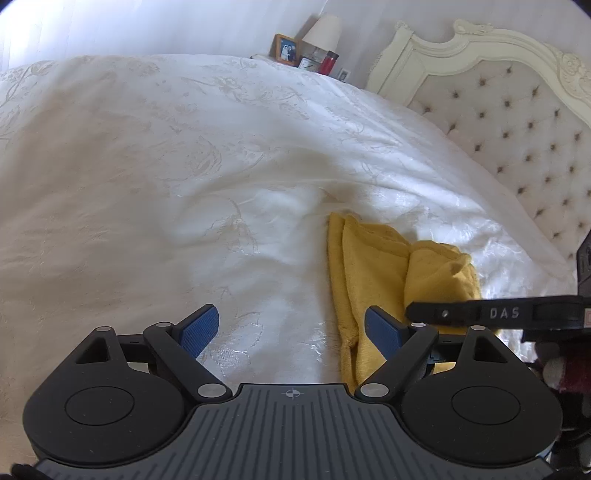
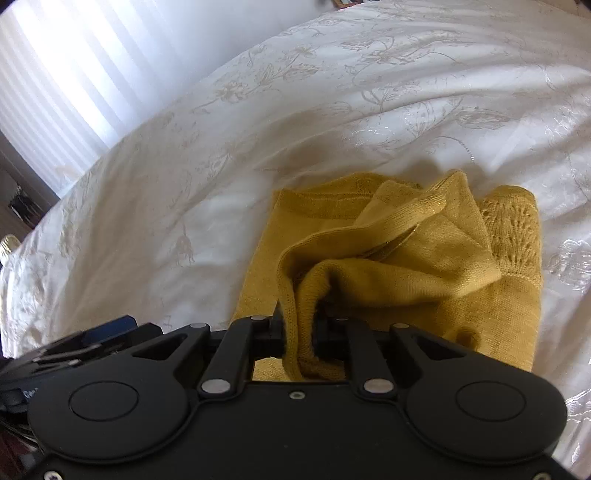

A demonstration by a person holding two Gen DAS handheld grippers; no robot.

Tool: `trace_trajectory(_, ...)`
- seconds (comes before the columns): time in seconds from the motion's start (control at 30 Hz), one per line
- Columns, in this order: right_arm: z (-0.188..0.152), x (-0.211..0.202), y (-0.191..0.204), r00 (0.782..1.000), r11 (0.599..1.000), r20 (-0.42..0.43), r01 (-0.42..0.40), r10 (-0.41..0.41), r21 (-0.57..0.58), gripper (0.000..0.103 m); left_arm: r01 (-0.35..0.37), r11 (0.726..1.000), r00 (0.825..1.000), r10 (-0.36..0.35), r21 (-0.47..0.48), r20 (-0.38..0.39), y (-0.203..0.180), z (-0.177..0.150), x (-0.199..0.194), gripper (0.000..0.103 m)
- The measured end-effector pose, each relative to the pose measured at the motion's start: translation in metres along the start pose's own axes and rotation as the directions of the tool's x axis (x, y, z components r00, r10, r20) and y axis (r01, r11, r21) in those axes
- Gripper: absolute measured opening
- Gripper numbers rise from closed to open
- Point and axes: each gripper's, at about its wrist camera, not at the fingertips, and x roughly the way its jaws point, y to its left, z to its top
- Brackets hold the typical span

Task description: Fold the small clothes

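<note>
A mustard-yellow knitted garment (image 1: pixel 373 266) lies crumpled on the white embroidered bedspread (image 1: pixel 147 166). In the left wrist view my left gripper (image 1: pixel 291 328) hovers open over the bedspread. Its right blue pad (image 1: pixel 384 332) is above the garment's left edge, and nothing is between the pads. A black finger of my right gripper (image 1: pixel 461 314) reaches in from the right over the garment. In the right wrist view my right gripper (image 2: pixel 299 332) is shut on a bunched fold of the garment (image 2: pixel 406 258), which is lifted off the rest of the cloth. An openwork knit panel (image 2: pixel 513 229) shows at its far right.
A tufted cream headboard (image 1: pixel 517 122) rises at the right. Beyond the bed a bedside table holds a lamp (image 1: pixel 325 31), a photo frame (image 1: pixel 286 48) and a red cup (image 1: pixel 330 62). Bright curtains (image 2: pixel 55 74) hang past the bed's far left edge.
</note>
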Motion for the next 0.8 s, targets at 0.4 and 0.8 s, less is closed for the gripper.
trace_trajectory(0.4, 0.002, -0.035, 0.001, 0.964, 0.963, 0.045, -0.264, 0.261, 0.059, 0.062, -0.019, 0.999, 1.000, 0.020, -0.041, 0.002, 0.010, 0.001, -0.002, 0.086)
trace_trajectory(0.8, -0.013, -0.072, -0.061, 0.972, 0.976, 0.181, -0.174, 0.149, 0.133, 0.062, 0.006, 1.000, 1.000, -0.006, -0.005, 0.013, 0.003, -0.001, -0.004, 0.086)
